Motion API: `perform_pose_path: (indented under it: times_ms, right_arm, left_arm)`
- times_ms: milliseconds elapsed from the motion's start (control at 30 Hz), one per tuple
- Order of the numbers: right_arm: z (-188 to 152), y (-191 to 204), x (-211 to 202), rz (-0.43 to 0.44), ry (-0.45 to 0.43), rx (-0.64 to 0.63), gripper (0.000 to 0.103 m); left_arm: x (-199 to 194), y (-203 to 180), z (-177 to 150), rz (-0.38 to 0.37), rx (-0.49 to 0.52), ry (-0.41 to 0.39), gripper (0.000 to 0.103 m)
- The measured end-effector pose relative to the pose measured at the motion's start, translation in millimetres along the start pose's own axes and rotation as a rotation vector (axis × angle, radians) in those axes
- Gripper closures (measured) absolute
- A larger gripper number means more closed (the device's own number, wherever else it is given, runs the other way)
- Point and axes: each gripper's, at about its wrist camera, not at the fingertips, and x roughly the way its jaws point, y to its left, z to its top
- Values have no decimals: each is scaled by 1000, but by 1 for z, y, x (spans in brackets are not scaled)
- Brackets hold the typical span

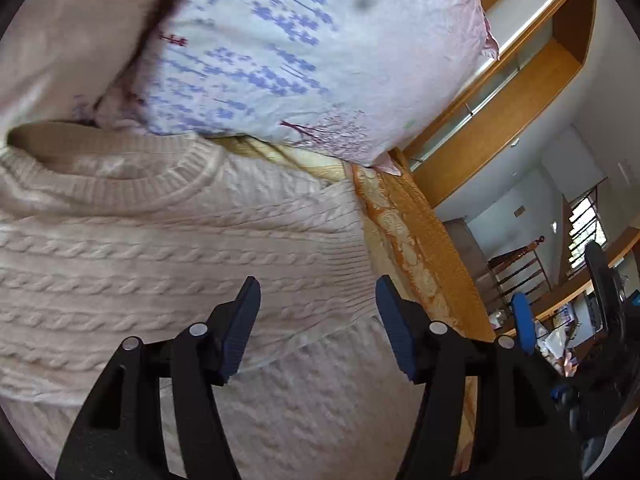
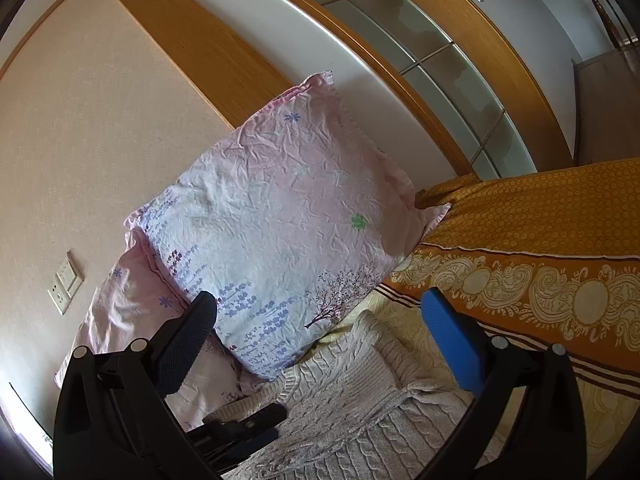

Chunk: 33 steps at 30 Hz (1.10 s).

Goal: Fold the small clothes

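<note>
While the cream cable-knit sweater (image 1: 168, 248) lies spread on the bed (image 2: 520, 224), the left gripper (image 1: 318, 320) hovers just above its folded sleeve edge, jaws parted about halfway and holding nothing, probably so the fold lies flat. The right gripper (image 2: 320, 344) stands wide and empty, the knit below it and the floral pillow (image 2: 272, 216) ahead.
</note>
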Motion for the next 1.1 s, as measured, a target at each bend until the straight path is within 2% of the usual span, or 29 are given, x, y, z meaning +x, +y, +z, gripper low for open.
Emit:
perform_pose_path:
  times_ms: [133,267,333,367,467,567,600,667,700,733,767,867,1100]
  right_arm:
    - [-6,6,10,16,63,-32,1]
    - [-13,19,19,27,123,-114,1]
    - [-15,29,29,11,202,-190,1]
    - [-14,34,36,-9,263,-235,1]
    - [-8,40,52,15,466,-364,1]
    - [-2,26,58,-39,567,-510,3]
    - [-1,17,60,-86,584,-557,7]
    - [-5,-4,68,-168,658,-626,19]
    - [-9,-14,72,-190,702,-644,25]
    - [-14,-21,75,-207,746,-668,35]
    - [-20,-26,76,-223,774,-701,39]
    - [-41,-27,77,-270,792,-833,39]
    - [-67,-13,89,-231,806,-929,46]
  left_arm:
    - [-73,33,-32,255,104,-66,43]
    - [-144,71,-61,527,166,-113,43]
    - [-165,87,-71,653,196,-99,43]
    - [-172,94,-76,681,199,-82,43]
    - [-178,109,-87,697,214,-47,43]
    - [-168,114,-89,728,268,-35,43]
    - [-162,117,-89,737,274,-23,44]
    - [-149,122,-86,738,266,8,55]
    - [-144,125,-85,739,262,21,57]
    - [-140,128,-84,749,259,29,61]
    - [-137,130,-85,758,259,34,63]
    - [-130,133,-83,774,262,44,64]
    - [-123,125,-83,826,325,55,65]
